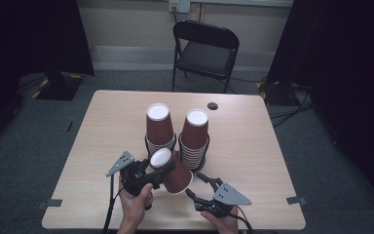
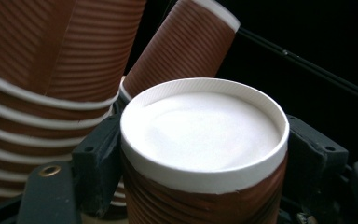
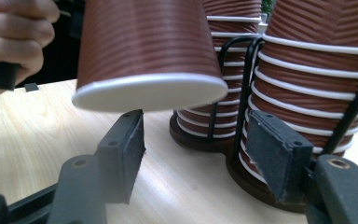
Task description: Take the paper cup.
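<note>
Two stacks of upturned ribbed brown paper cups stand mid-table in black wire holders, the left stack (image 1: 158,127) (image 3: 220,70) beside the right stack (image 1: 195,135) (image 3: 307,79). My left gripper (image 1: 163,168) (image 2: 200,158) is shut on a single brown cup (image 1: 176,178) (image 2: 200,135) (image 3: 144,51), white bottom up and tilted, lifted just in front of the stacks. Its black pads (image 2: 98,156) press on both sides of the cup. My right gripper (image 1: 195,184) (image 3: 196,154) is open, low over the table, just right of and below the held cup's rim, with nothing between its jaws.
The wooden table (image 1: 102,146) has tape marks near its front corners (image 1: 53,202) and a small black disc (image 1: 212,106) at the back. A black folding chair (image 1: 204,48) stands beyond the far edge. The holders' dark round bases (image 3: 247,179) rest on the tabletop.
</note>
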### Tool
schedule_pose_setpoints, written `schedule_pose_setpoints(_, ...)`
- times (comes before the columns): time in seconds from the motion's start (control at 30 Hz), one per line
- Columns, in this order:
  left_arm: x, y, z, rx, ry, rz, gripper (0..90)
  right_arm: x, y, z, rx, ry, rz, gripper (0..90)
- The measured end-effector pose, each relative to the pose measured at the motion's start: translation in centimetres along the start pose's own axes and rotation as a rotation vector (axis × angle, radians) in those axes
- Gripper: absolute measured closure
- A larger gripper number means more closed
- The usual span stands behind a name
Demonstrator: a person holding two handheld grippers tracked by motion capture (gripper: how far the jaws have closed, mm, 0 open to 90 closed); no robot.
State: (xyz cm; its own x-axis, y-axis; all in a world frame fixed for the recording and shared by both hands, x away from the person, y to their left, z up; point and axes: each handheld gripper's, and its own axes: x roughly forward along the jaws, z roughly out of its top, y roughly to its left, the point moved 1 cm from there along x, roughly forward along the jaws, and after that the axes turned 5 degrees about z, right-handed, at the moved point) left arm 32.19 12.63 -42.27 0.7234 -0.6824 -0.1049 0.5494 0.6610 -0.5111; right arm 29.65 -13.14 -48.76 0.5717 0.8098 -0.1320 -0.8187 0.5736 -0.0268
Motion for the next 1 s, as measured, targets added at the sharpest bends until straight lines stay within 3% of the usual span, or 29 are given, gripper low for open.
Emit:
schedule_pose_setpoints(0.23,-0.5,0.5,-0.6,-0.092,0.008,0.009,23.1,0.1,0.4,0.1,-0.021,-0.05,0.028,37.2)
schedule_pose_setpoints(0.37,-0.6,0.5,-0.7,-0.111,0.015,0.009,23.1,0.2,0.4,0.1,-0.03,-0.055,0.03,38.1)
schedule_pose_setpoints(0.43,-0.6,0.4,-1.0,-0.139,0.018,-0.001,23.2,0.3,0.4,0.1,-0.018,-0.064,0.029,37.7)
schedule_pose_setpoints(0.57,-0.4,0.3,-1.3,-0.15,0.027,-0.003,23.2,0.4,0.4,0.2,-0.021,-0.062,0.036,37.7)
schedule_pose_setpoints(0.63,-0.2,0.3,-1.7,-0.192,0.03,-0.023,23.1,0.5,0.4,0.2,-0.022,-0.072,0.044,40.8)
schedule_pose_setpoints(1.0,0.0,-0.3,-2.1,-0.232,0.043,-0.049,23.2,1.4,0.0,0.4,0.002,-0.11,0.053,51.5)
